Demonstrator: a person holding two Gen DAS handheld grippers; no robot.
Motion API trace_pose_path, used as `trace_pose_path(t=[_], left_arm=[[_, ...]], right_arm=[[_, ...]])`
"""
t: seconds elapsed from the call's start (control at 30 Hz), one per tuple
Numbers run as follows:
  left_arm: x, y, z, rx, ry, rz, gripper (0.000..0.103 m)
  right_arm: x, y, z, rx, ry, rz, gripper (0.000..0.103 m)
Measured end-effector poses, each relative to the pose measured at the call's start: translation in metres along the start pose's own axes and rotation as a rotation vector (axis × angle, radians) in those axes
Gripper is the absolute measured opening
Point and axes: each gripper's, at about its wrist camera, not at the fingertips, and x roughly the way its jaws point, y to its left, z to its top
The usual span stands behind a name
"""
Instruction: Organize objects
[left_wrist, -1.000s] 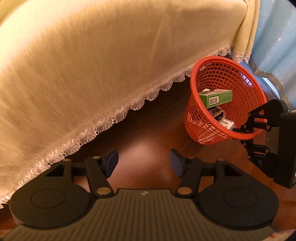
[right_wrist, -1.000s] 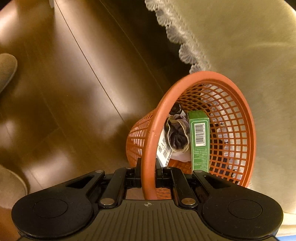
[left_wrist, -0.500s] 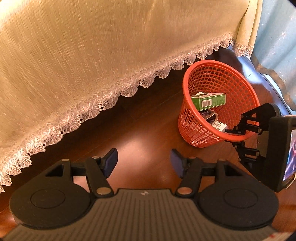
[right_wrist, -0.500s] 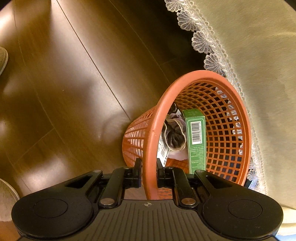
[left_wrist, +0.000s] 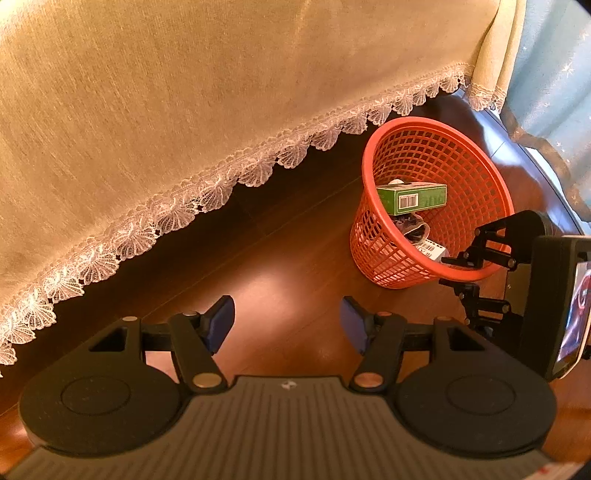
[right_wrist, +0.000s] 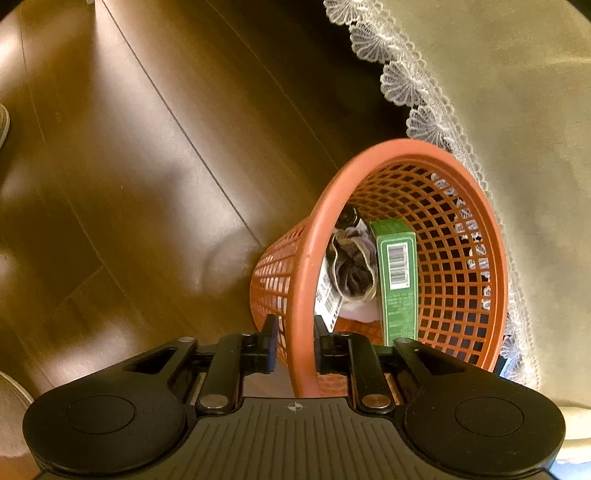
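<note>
Basket (right_wrist: 461, 258) is sitting lower beside the lace cloth (left_wrist: 184, 110) than before, right gripper (right_wrist: 293, 343) clamping its rim; left gripper (left_wrist: 286, 323) is hanging wide open, empty.

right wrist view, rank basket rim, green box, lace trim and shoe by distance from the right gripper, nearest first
1. basket rim: between the right gripper fingers.
2. green box: inside the basket, right of centre.
3. lace trim: beyond the basket, upper right.
4. shoe: far left edge.

Both grippers look alike: the left gripper (left_wrist: 287, 319) has a grey ribbed body, two round black discs and black linkage arms with brass-coloured pivot pins. Its fingers (left_wrist: 221, 322) carry blue pads; the right gripper (right_wrist: 294, 345) has black fingers (right_wrist: 269, 342) and a small crosshair mark
</note>
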Motion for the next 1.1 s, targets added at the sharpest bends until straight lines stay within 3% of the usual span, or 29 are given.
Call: trace_pose_path(t=[0.03, 0.07, 0.4, 0.63, 0.8, 1.1], left_arm=[[0.000, -0.001, 0.000, -0.002, 0.002, -0.001, 0.058], [-0.001, -0.001, 0.000, -0.002, 0.002, -0.002, 0.058], [-0.009, 0.000, -0.001, -0.023, 0.016, -0.008, 0.059], [-0.036, -0.002, 0.000, -0.056, 0.026, -0.007, 0.069], [-0.060, -0.005, 0.005, -0.065, 0.033, -0.006, 0.080], [-0.128, -0.012, 0.029, -0.085, 0.005, 0.021, 0.097]], right_arm=[[-0.001, 0.000, 0.000, 0.001, -0.008, -0.001, 0.059], [-0.002, 0.001, -0.001, -0.005, -0.016, -0.003, 0.069], [-0.025, 0.005, -0.005, -0.032, -0.019, -0.012, 0.070], [-0.063, 0.000, -0.008, -0.020, -0.022, -0.020, 0.070], [-0.097, -0.017, -0.006, 0.094, -0.010, 0.004, 0.070], [-0.181, -0.059, -0.003, 0.415, 0.043, 0.084, 0.070]])
